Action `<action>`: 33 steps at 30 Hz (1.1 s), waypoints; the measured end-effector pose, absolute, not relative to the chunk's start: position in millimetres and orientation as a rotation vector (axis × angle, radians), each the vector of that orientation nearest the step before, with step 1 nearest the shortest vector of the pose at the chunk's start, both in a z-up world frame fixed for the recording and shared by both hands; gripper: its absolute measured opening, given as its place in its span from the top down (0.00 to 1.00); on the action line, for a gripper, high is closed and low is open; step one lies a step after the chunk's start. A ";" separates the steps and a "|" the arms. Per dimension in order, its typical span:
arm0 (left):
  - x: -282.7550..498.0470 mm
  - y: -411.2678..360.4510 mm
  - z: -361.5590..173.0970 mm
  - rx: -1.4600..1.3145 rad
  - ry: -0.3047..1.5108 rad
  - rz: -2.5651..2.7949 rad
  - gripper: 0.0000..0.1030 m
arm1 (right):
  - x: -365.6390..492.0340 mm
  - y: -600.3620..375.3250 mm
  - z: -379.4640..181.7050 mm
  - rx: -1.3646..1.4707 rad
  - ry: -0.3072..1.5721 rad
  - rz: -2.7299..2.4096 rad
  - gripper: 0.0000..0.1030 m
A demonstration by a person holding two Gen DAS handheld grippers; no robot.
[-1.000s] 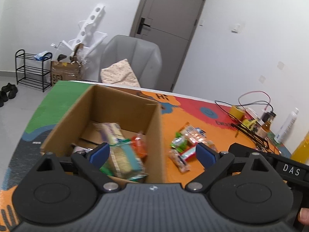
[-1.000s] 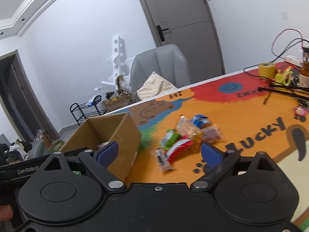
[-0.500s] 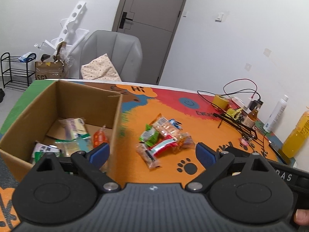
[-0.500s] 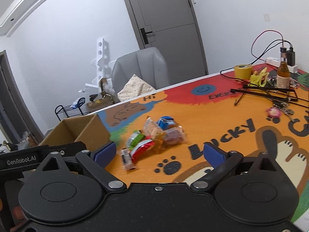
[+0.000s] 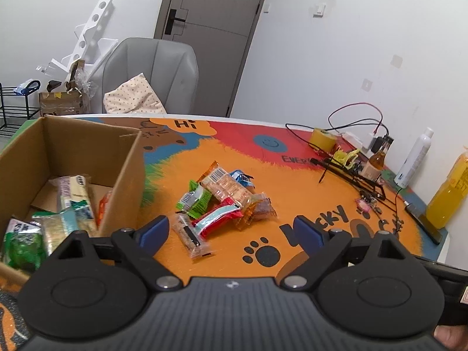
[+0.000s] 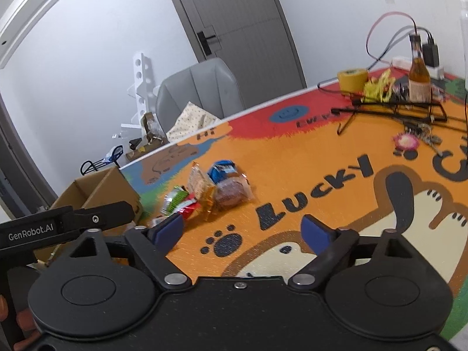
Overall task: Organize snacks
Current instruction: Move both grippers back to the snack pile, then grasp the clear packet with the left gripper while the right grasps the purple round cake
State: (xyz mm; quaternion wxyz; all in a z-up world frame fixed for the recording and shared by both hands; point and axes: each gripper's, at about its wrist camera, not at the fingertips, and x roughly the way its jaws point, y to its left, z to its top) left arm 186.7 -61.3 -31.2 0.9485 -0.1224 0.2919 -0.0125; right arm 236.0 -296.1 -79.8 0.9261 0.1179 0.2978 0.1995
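Note:
A pile of wrapped snacks [image 5: 225, 201] lies on the orange table mat, right of an open cardboard box [image 5: 125, 175] that holds several snack packs [image 5: 73, 196]. My left gripper [image 5: 231, 234] is open and empty, hovering just in front of the pile. My right gripper [image 6: 242, 232] is open and empty, to the right of the pile [image 6: 210, 193] and above the paw print. The box [image 6: 105, 187] shows at the left in the right wrist view, partly behind the left gripper's body.
At the table's far right are a yellow tape roll [image 5: 323, 140], cables, a black stand [image 5: 351, 175], a brown bottle [image 5: 374, 165], a white bottle [image 5: 414, 158] and an orange juice bottle [image 5: 450, 187]. A grey chair [image 5: 155, 73] stands behind the table.
Both grippers have swung right, from over the box toward the snack pile and the mat's middle. Both stayed open and empty.

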 end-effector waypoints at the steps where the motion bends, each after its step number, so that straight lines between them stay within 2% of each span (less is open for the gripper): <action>1: 189.6 -62.8 -33.3 -0.246 0.599 -0.022 0.15 | 239.3 -297.2 -82.4 0.245 0.619 0.409 0.19; 8: 213.5 -64.6 -55.1 -0.244 0.669 0.019 0.34 | 260.9 -297.4 -94.5 0.268 0.654 0.425 0.23; 13: 229.6 -60.4 -70.4 -0.250 0.708 0.051 0.36 | 275.8 -291.2 -99.2 0.266 0.671 0.432 0.26; 19: 247.9 -55.5 -88.0 -0.236 0.770 0.093 0.45 | 289.8 -284.8 -104.8 0.290 0.687 0.449 0.27; 20: 250.2 -55.2 -90.7 -0.232 0.777 0.098 0.48 | 291.8 -283.9 -105.3 0.292 0.690 0.451 0.27; 24: 253.9 -52.8 -95.5 -0.216 0.782 0.118 0.72 | 297.7 -279.5 -106.6 0.287 0.697 0.457 0.27; 26: 254.7 -48.8 -93.9 -0.236 0.785 0.105 0.77 | 301.1 -277.9 -107.7 0.290 0.703 0.457 0.27; 33: 250.9 -48.9 -72.3 -0.235 0.721 0.095 0.81 | 311.4 -272.4 -108.1 0.299 0.715 0.461 0.28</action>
